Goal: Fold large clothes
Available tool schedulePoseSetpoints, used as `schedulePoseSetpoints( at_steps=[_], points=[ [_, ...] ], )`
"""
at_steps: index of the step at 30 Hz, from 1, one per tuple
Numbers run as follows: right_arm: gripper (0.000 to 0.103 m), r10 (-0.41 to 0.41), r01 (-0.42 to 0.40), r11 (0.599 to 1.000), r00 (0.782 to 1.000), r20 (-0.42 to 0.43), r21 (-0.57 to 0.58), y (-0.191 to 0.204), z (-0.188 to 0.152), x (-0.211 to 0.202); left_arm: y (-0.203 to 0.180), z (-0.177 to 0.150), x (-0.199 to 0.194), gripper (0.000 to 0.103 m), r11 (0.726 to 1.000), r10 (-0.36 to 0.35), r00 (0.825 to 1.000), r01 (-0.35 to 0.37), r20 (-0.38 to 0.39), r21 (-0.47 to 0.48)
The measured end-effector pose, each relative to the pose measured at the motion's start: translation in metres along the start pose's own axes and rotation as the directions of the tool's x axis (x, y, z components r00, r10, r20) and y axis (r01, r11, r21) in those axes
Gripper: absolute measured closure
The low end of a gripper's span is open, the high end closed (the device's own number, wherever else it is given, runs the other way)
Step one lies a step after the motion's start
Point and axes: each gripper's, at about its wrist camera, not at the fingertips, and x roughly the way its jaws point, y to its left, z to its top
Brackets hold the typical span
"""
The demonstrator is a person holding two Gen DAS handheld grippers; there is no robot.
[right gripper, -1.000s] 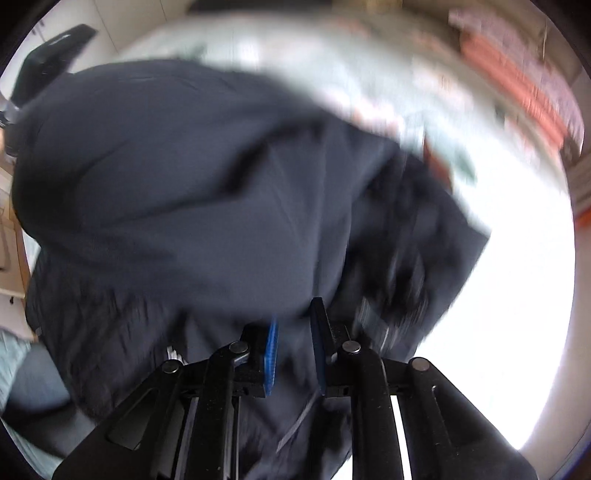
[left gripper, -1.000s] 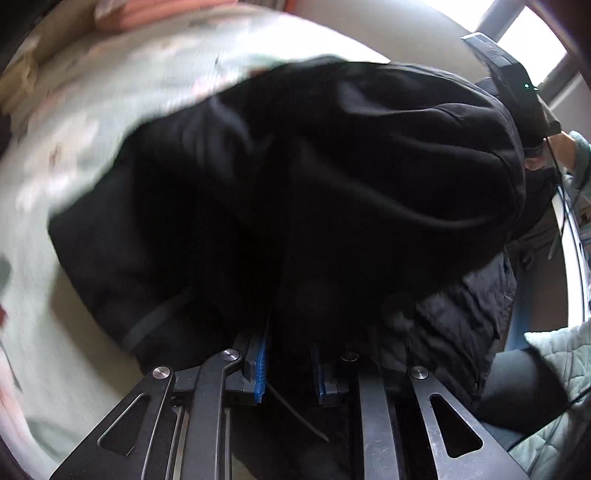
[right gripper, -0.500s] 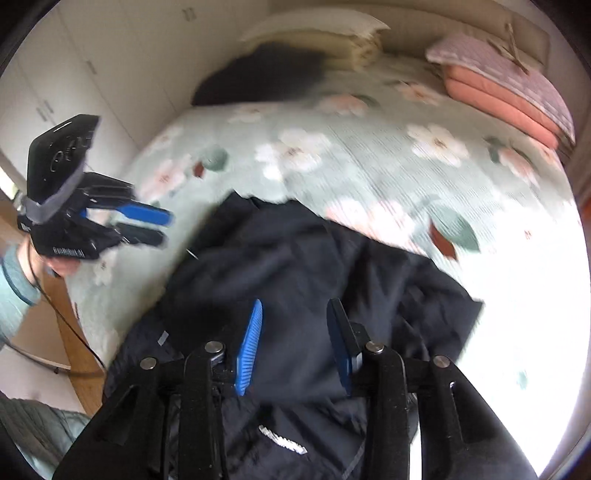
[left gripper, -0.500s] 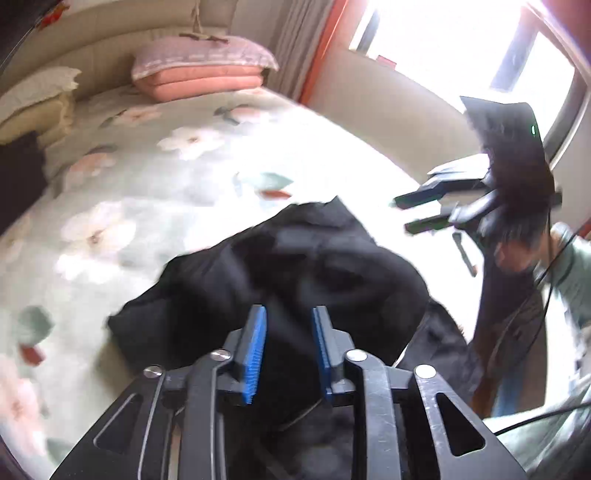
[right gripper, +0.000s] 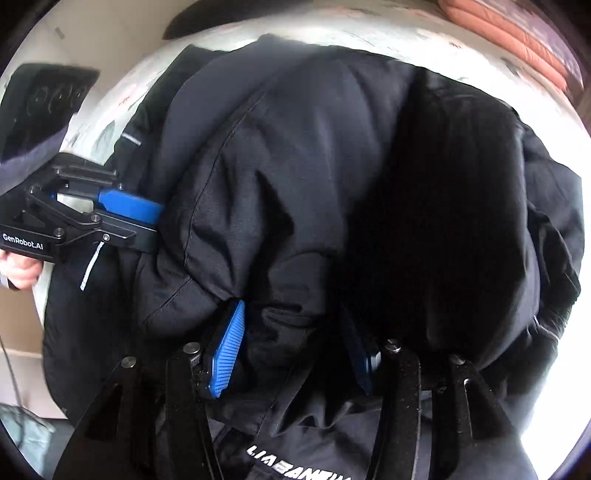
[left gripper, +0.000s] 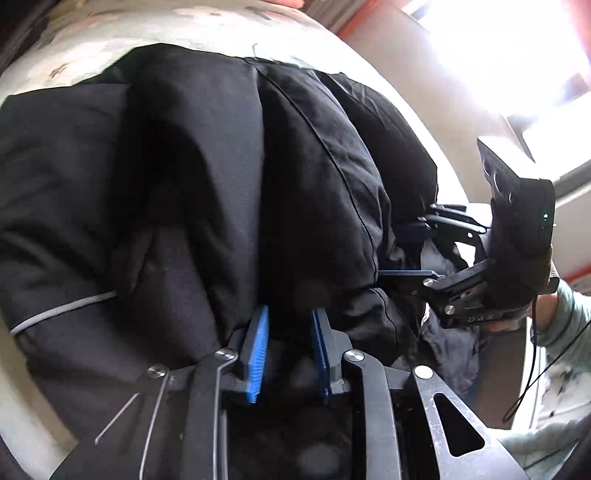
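A black padded jacket lies bunched on the floral bedspread, with white lettering near its front edge. My left gripper points down at the near edge; its jaws are closing and a fold of the jacket fills the narrow gap between the blue pads. It also shows from the side as the left gripper, fingers pushed into the jacket's edge. My right gripper has its jaws opening, spread wide around loose jacket fabric without pressing it. The right gripper reaches into the jacket's right side.
The bedspread shows around the jacket. Pink pillows lie at the far right, a dark garment at the far end. A bright window is on the right. A hand and teal sleeve hold the right gripper.
A second ago both grippers were shut on the lifted jacket. Half a second ago they hung open above it as it lay on the bed. Now both are down at its near edge.
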Motion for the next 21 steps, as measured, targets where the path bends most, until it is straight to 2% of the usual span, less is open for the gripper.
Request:
schedulePoseSetpoints(
  at_steps=[2, 4, 6, 8, 10, 12, 14, 16, 17, 19, 21],
  points=[
    [0.053, 0.038, -0.038, 0.999, 0.999, -0.022, 0.022, -0.003, 0.005, -0.027, -0.007, 0.002, -0.02, 0.084, 1.0, 0.029, 1.0, -0.029, 0.006, 0.004],
    [0.053, 0.054, -0.056, 0.998, 0.997, 0.047, 0.036, -0.011, 0.014, -0.064, -0.026, 0.008, -0.048, 0.082, 0.996, 0.06, 0.997, -0.063, 0.047, 0.055],
    [0.052, 0.049, -0.058, 0.996, 0.991, 0.125, 0.067, -0.022, 0.027, -0.097, -0.041, 0.017, -0.068, 0.074, 0.994, 0.062, 0.991, -0.073, 0.116, 0.087],
    [0.052, 0.06, -0.084, 0.989, 0.979, 0.196, 0.119, -0.041, 0.047, -0.111, -0.048, 0.029, -0.08, 0.055, 0.993, 0.055, 0.981, -0.074, 0.185, 0.093],
    [0.052, 0.025, -0.061, 0.986, 0.974, 0.225, 0.154, -0.056, 0.067, -0.102, -0.051, 0.04, -0.074, 0.053, 0.995, 0.047, 0.972, -0.067, 0.229, 0.079],
    [0.052, -0.023, -0.009, 0.986, 0.982, 0.189, 0.168, -0.062, 0.09, -0.071, -0.042, 0.045, -0.054, 0.053, 0.998, 0.042, 0.979, -0.051, 0.201, 0.042],
    [0.065, -0.084, 0.059, 0.976, 0.99, 0.11, 0.209, -0.08, 0.096, -0.032, -0.032, 0.041, -0.027, 0.053, 0.999, 0.042, 0.989, -0.045, 0.145, 0.013],
    [0.087, -0.113, 0.109, 0.969, 0.994, 0.007, 0.222, -0.101, 0.088, 0.01, -0.025, 0.024, 0.001, 0.054, 0.996, 0.084, 0.992, -0.084, 0.089, 0.002],
    [0.096, -0.107, 0.097, 0.97, 0.994, 0.033, 0.221, -0.105, 0.083, 0.014, -0.019, 0.012, 0.009, 0.057, 0.997, 0.079, 0.993, -0.079, 0.085, -0.006],
    [0.098, -0.053, 0.035, 0.962, 0.997, 0.06, 0.271, -0.115, 0.079, 0.006, -0.006, 0.001, 0.004, 0.059, 0.998, 0.042, 0.994, -0.036, 0.105, -0.054],
    [0.098, -0.033, 0.016, 0.952, 0.998, 0.049, 0.307, -0.118, 0.078, -0.006, -0.004, 0.003, -0.003, 0.061, 0.997, 0.03, 0.995, -0.023, 0.099, -0.076]
  ],
)
